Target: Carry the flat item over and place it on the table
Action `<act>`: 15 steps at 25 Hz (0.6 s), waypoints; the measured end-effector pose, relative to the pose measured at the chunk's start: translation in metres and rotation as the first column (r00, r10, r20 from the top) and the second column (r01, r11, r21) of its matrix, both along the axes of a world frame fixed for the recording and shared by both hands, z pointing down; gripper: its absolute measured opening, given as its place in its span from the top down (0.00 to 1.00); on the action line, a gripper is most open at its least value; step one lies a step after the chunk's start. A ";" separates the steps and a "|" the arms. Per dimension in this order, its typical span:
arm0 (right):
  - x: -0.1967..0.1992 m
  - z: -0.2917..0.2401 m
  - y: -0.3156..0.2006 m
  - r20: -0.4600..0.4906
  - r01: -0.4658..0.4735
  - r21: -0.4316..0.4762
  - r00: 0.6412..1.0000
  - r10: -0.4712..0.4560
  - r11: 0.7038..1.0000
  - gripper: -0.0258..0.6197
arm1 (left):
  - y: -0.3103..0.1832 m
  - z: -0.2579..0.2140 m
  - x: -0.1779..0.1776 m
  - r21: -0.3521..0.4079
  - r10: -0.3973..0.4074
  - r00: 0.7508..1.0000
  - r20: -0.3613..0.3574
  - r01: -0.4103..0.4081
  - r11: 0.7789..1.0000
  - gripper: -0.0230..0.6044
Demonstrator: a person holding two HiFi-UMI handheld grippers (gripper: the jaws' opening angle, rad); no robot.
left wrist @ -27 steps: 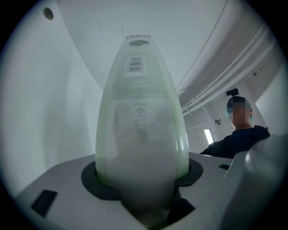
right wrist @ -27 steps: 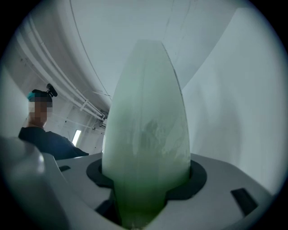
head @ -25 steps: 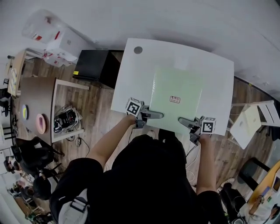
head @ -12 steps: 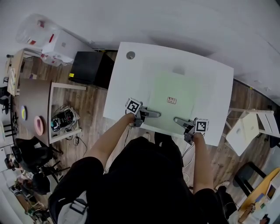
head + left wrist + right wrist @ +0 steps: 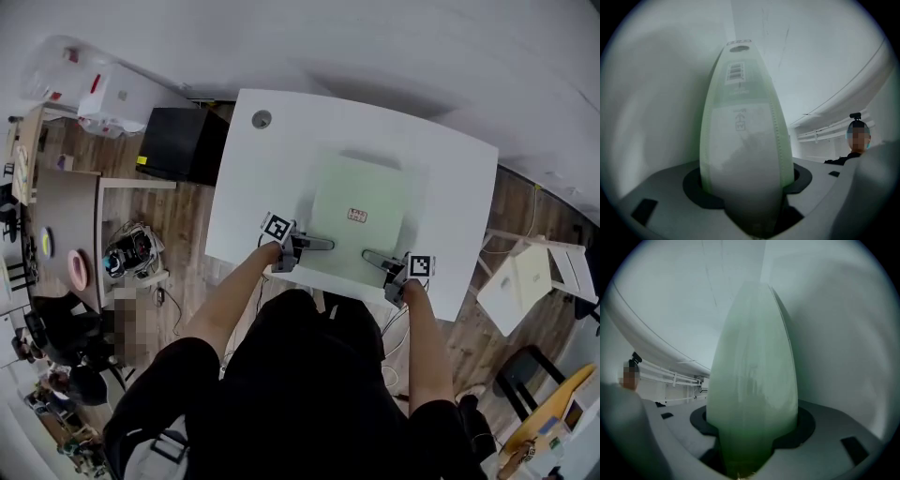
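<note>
flat item (image 5: 361, 202) looks like smooth, slightly glossy see-through green plastic, tabletop (image 5: 450, 187) under it white, smooth, pretty matt, floor (image 5: 187, 239) beside the tabletop wood planks

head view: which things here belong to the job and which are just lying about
Job: green sheet, white table, left gripper and right gripper, both clamped on the sheet's near edge.

Lying about: black box, wooden desk, cables, small white stand.
</note>
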State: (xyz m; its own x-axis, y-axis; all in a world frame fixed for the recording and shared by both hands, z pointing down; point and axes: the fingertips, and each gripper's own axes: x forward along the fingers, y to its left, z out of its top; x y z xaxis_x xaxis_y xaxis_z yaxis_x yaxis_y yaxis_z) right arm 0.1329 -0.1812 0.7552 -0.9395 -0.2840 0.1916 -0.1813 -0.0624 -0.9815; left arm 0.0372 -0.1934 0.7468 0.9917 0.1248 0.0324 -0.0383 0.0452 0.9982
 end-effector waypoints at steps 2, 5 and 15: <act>0.006 0.013 0.004 -0.055 0.005 -0.063 0.998 -0.008 0.998 0.50 | 0.000 0.002 0.000 -0.046 -0.012 1.000 0.006 0.012 0.999 0.48; -0.005 0.004 -0.002 0.058 0.010 0.000 0.998 -0.010 1.000 0.50 | 0.001 0.003 0.000 -0.033 -0.001 1.000 0.007 0.002 0.999 0.48; 0.000 0.000 0.003 0.046 -0.001 -0.006 0.999 0.002 1.000 0.48 | 0.002 0.005 0.005 -0.068 -0.028 0.999 0.015 0.029 0.997 0.48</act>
